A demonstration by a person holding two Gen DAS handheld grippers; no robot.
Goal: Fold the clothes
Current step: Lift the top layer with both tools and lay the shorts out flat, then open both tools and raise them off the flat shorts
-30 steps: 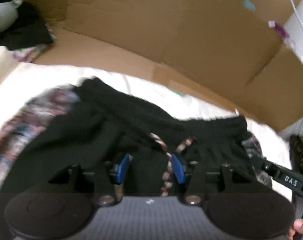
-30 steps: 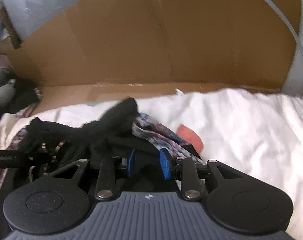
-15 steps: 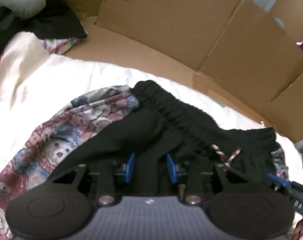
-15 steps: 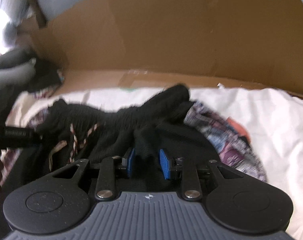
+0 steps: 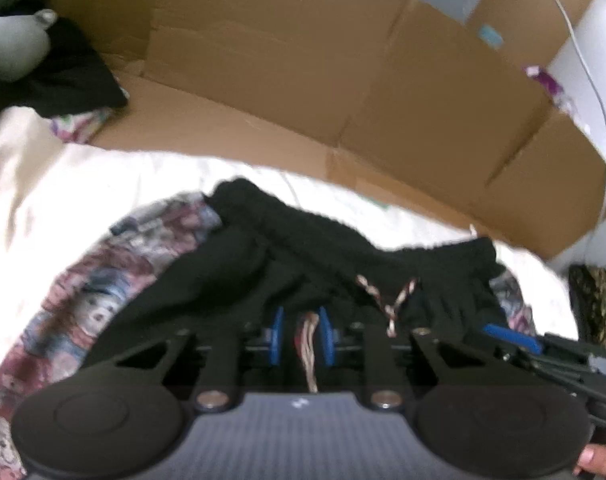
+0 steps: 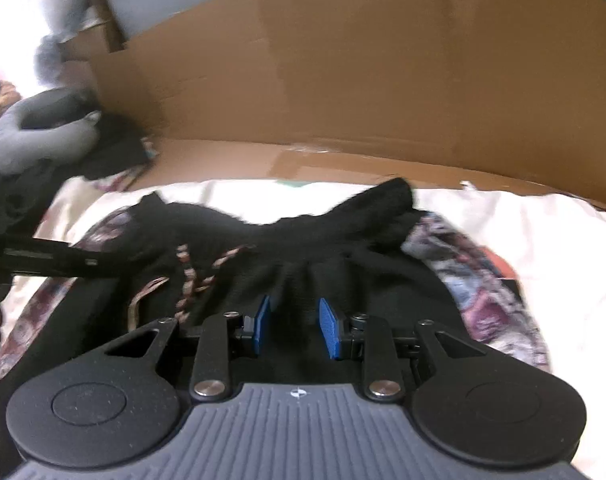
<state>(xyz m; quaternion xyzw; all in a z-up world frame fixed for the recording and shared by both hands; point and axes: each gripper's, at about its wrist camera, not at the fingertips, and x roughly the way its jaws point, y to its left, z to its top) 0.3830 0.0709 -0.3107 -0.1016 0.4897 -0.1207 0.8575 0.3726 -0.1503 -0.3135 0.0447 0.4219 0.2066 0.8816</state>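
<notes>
Where the cardboard [image 6: 383, 80] fills the upper frame, we see a white sheet [image 6: 523, 240] below it, carrying the black garment [image 6: 323, 248] at centre with patterned fabric [image 5: 103, 288] beneath. Our right tool [image 6: 294, 326] pinches a ridge of black cloth near the waistband. Our left tool [image 5: 301, 334] is closing, the braided drawstring [image 5: 307, 344] between its blue pads [image 5: 278, 332]. We can read no writing anywhere; all of it is blurred.

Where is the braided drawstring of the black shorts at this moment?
In the left wrist view the braided drawstring hangs from the waistband of the black shorts, just right of centre, and part of it runs between the closing jaws of the left gripper.
</notes>
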